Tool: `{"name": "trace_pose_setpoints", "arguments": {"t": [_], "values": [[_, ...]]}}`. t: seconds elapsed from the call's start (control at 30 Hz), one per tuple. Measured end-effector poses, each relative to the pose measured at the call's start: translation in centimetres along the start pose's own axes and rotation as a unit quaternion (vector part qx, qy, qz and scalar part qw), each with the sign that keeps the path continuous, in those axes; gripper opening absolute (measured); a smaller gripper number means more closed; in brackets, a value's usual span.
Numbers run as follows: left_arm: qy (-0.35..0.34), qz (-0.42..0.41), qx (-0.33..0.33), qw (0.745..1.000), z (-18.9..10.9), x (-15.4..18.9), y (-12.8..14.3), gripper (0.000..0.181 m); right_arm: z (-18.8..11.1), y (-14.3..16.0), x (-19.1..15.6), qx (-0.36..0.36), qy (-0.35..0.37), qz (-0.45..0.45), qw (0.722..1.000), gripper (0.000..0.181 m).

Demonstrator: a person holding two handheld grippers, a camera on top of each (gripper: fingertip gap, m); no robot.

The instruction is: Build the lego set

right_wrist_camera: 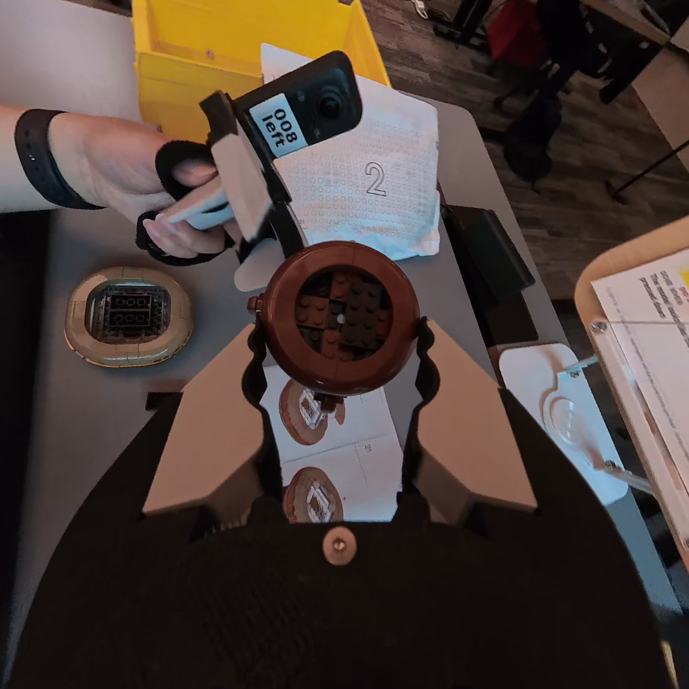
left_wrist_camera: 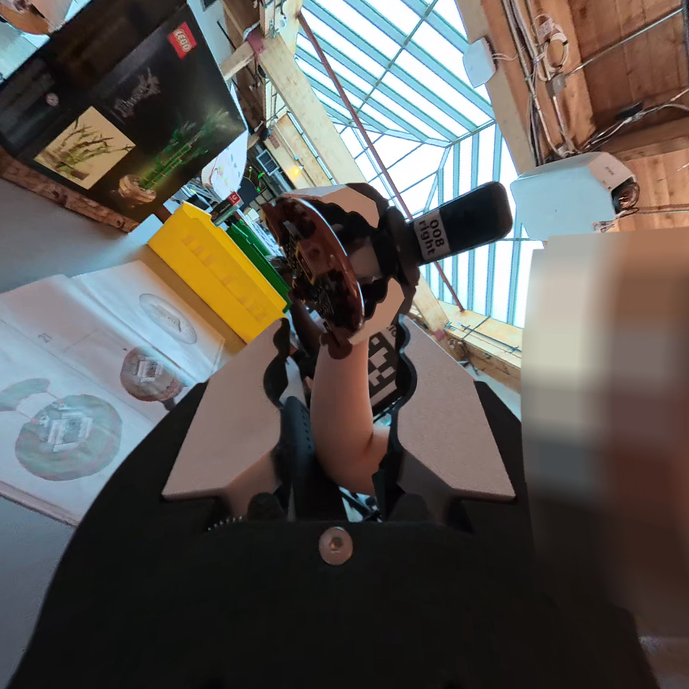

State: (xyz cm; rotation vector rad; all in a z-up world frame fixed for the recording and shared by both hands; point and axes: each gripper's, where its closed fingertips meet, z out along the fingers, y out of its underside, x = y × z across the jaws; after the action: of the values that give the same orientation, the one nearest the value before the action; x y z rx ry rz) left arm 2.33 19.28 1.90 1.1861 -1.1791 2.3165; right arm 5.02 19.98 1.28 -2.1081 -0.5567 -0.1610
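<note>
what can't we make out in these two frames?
- Left wrist view: a mosaic patch covers the right edge.
- Left wrist view: whether the left gripper touches the brown round lego base; its jaws are apart, the tips overlap the base.
- Right wrist view: inside of the yellow bin, cut off by the top edge.

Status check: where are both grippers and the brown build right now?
Right gripper shut on brown round assembly, held above the table. Left gripper open, just under it. Tan oval base on table, clear.
</note>
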Motion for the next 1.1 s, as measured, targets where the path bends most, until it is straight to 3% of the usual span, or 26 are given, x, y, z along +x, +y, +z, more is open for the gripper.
{"name": "trace_pose_setpoints", "arguments": {"t": [0.23,0.7,1.1], "values": [[-0.011,0.006,-0.017,1.000,-0.4,-1.0,0.6,0.025,2.7,0.1,-0.7,-0.009,-0.020,-0.021,1.000,0.081],[-0.056,-0.018,0.008,0.998,-1.5,-3.2,0.3,0.021,4.8,1.0,-0.4,-0.026,0.007,-0.044,0.999,0.081],[-0.056,-0.011,0.016,0.998,-1.9,-2.8,-0.3,0.020,3.3,-0.2,-0.5,0.029,-0.004,-0.033,0.999,0.089]]}}
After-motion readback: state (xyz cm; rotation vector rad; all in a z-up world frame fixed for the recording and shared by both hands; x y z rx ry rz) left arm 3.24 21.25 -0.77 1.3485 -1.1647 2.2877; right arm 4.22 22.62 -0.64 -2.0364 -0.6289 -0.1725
